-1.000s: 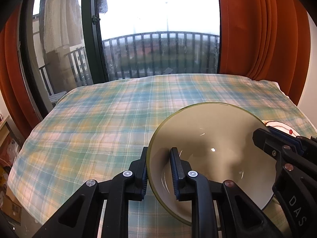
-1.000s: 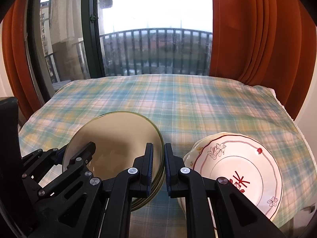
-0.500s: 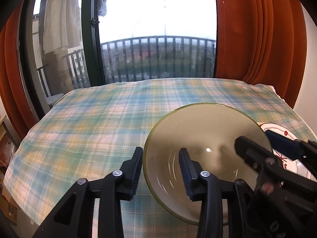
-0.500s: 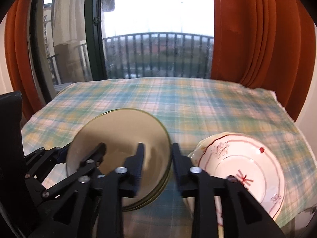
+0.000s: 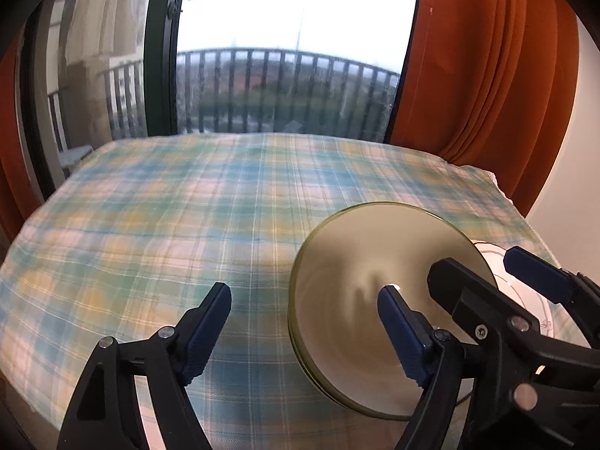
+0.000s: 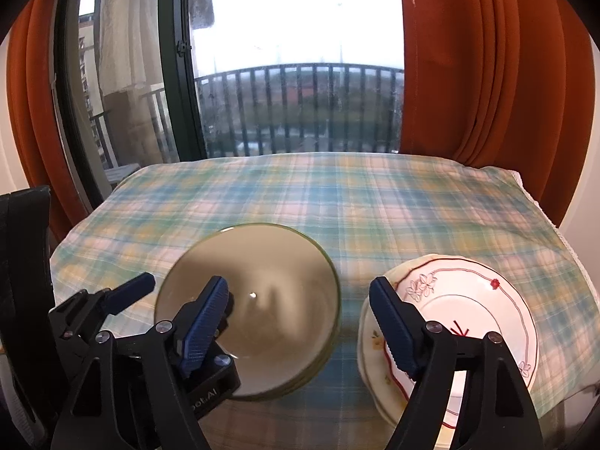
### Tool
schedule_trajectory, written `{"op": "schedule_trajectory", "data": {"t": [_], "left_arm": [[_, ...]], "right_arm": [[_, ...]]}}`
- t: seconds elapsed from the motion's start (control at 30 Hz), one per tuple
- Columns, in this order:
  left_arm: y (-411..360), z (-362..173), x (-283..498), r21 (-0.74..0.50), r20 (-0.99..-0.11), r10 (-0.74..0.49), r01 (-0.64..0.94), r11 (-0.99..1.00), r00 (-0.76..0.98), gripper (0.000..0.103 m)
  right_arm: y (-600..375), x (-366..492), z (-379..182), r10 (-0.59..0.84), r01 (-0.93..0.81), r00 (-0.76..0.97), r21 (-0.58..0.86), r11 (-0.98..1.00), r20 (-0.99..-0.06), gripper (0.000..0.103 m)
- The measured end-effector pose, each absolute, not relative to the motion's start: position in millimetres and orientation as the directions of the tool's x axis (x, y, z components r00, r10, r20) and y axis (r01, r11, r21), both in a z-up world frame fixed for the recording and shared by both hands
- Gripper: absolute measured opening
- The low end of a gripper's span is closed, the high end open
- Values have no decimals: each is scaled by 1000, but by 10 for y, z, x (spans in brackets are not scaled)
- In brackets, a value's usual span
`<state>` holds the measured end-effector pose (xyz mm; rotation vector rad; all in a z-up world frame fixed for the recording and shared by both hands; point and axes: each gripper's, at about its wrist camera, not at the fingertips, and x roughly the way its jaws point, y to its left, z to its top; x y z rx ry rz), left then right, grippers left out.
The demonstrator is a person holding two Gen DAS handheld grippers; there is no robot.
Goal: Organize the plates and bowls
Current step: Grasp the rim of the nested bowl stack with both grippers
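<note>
An olive glass bowl [image 5: 360, 285] [image 6: 262, 281] rests on top of a stack of like bowls on the plaid tablecloth [image 5: 168, 225]. My left gripper [image 5: 305, 322] straddles the bowl's left rim, one finger outside and one over the inside. Its jaws are opening and the pads are clear of the glass. My right gripper [image 6: 300, 322] straddles the bowl's right rim the same way, its jaws also opening and touching nothing. White plates with red flower trim [image 6: 468, 318] lie stacked just right of the bowls, partly behind my right finger.
The cloth-covered table [image 6: 375, 202] stretches away toward a balcony window [image 6: 300, 93]. Orange curtains [image 6: 487, 75] hang at the right and far left. The table's front edge lies just under both grippers, and its right edge runs close by the plates.
Both grippers were shut on the olive bowl's rim, one on each side. Both have let go and spread wide, and the bowl stays on its stack.
</note>
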<state>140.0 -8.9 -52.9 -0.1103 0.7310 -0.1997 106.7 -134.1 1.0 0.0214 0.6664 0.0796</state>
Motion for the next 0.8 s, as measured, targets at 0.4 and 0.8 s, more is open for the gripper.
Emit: {"op": "schedule_trajectory", "data": {"t": [0.4,0.8], "left_arm": [[-63,-769,1619,-336,-725,-363,159,928,585,77],[-222,-821,1655,-387,-734,-430,197,901,525,65]], "right_arm": [[-1429,1279,-169,69,46,705,143,989,-706,81],[-1597,1444,-324,78,117,631,194,974,-772,80]]}}
